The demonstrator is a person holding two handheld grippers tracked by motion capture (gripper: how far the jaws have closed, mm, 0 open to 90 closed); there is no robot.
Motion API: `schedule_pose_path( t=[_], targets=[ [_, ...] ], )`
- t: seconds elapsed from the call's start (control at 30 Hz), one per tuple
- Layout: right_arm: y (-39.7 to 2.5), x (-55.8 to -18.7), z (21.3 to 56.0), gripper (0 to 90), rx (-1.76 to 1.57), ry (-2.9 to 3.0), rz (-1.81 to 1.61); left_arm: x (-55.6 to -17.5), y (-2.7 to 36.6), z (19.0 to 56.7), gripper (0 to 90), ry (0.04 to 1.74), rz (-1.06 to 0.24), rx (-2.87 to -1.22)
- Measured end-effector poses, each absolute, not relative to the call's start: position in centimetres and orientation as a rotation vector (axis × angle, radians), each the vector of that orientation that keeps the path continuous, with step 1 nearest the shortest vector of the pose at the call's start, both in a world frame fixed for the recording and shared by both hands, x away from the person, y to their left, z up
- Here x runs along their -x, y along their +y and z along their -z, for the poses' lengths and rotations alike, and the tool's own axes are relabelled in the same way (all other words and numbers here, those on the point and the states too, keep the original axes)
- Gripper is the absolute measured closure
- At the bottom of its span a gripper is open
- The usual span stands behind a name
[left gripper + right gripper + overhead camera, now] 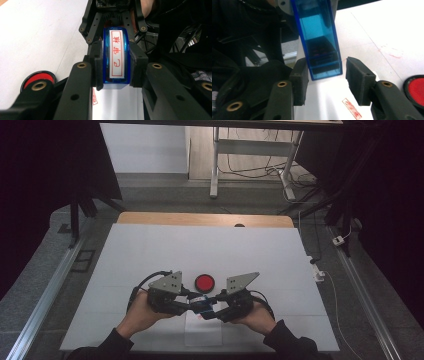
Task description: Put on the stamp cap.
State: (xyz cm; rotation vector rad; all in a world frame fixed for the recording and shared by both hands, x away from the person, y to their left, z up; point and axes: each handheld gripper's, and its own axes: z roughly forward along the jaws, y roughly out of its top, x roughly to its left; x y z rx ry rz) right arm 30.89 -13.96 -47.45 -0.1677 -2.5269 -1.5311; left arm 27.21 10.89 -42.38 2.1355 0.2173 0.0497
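The blue stamp (116, 56) is a translucent blue block with a white label bearing red characters in a red frame. It is held above the tabletop (150, 255), between the two hand-held tools near the front edge, directly over a clear sheet (202, 332) that lies on the white surface.

In the left gripper view, the left tongs (116, 66) pinch the stamp from both sides, the black pads (98, 63) pressed flat against its blue flanks, with the label facing the camera.

In the right gripper view, the right tongs (327, 75) stand spread. The narrow end of the stamp (319, 37) hangs between them; one pad sits just beside or against its side, which of the two cannot be determined, and the other pad (359, 77) is clearly apart from it.

In the high view, the left tongs (190, 302) and right tongs (212, 306) face each other with the stamp (201, 302) between them. The person's left hand (142, 312) and right hand (255, 315) grip the tool bodies, with dark sleeves entering from the bottom.

A red rectangular imprint (352, 108) marks the white sheet below the stamp. A round red ink pad (204, 282) in a black rim lies on the tabletop just beyond the tools, apart from them.
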Motion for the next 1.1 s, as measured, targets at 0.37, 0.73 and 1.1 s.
schedule_pose_path(
  t=[0.37, 0.73, 1.1],
  targets=[
    [-14.0, -30.0, 47.0, 39.4, 0.253, -2.614, 1.499, -27.2, 11.2, 42.2, 69.6, 0.240, -0.072, -2.137],
    [-14.5, -29.0, 46.2, 26.5, 0.353, -2.693, 1.476, -27.3, 11.6, 42.1, 69.5, 0.264, -0.082, -2.136],
    [-16.3, -28.0, 45.9, 16.6, 0.467, -2.787, 1.453, -27.4, 12.1, 42.0, 69.6, 0.296, -0.096, -2.139]
  ],
)
